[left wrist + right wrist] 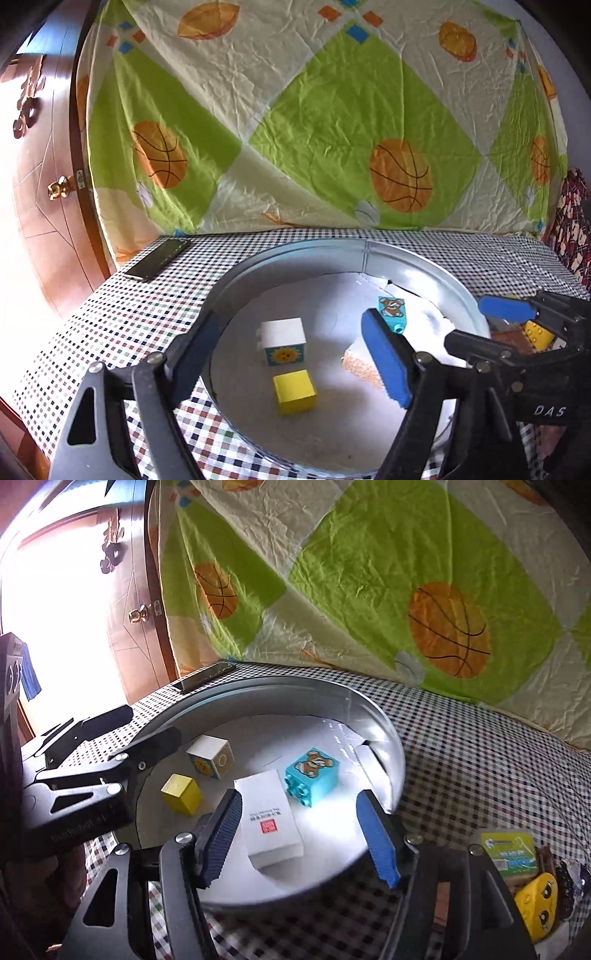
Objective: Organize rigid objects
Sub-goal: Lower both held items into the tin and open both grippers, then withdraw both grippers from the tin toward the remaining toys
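A round metal tray [384, 716] sits on a desk [480, 746] covered in checked cloth, with a basketball-print sheet [369, 572] hanging behind it. Inside the tray lie four things: a white box [271, 819] with red printing, a turquoise brick [312, 777] with a bear picture, a small yellow cube [183, 794], and a white block [211, 760] with a sun face on its side.

The right gripper [299, 840] hovers over the tray's near edge with its jaws wide apart and empty. The white box lies directly between them, its long axis running away from the gripper, roughly in line with the fingers, so the jaws flank its long sides. The turquoise brick sits just beyond the box, touching or nearly touching its far corner.

The left gripper [291, 354] hangs over the tray's opposite side, jaws also spread and holding nothing; the yellow cube [294, 392] and white block [283, 341] lie between its fingers.

More items wait outside the tray to the right, including a yellow toy [537, 904] and a green packet [508, 849]. A dark phone [159, 258] rests on the desk's far corner.
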{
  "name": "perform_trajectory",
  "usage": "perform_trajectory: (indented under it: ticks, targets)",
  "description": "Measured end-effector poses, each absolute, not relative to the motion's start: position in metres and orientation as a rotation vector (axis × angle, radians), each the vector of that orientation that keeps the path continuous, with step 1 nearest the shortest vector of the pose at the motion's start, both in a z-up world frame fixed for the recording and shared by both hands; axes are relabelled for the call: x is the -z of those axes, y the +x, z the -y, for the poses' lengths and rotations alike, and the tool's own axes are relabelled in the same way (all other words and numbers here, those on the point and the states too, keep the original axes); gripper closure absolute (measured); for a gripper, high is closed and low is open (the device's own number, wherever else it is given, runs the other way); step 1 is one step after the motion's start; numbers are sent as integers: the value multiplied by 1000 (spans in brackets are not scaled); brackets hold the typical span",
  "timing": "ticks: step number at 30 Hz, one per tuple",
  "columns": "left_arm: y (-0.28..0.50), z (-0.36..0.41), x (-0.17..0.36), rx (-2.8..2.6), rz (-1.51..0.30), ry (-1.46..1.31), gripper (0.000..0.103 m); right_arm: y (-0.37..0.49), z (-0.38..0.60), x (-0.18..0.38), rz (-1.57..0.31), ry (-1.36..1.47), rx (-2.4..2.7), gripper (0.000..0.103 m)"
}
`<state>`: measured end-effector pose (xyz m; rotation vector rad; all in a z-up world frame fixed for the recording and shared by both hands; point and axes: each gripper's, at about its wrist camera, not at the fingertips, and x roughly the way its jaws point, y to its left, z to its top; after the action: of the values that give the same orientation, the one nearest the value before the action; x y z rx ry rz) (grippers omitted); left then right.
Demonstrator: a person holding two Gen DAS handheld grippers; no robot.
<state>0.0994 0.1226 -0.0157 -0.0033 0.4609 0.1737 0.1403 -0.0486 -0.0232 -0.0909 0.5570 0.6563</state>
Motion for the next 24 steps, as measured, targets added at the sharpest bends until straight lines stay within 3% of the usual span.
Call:
perform_trajectory:
  ticks: [10,24]
  targets:
    - [84,-20,15,40,-431,73,14,114,186,31,-477,-31,-393,28]
    - [138,87,58,221,-703,149,9,141,270,58,-604,10,-208,26]
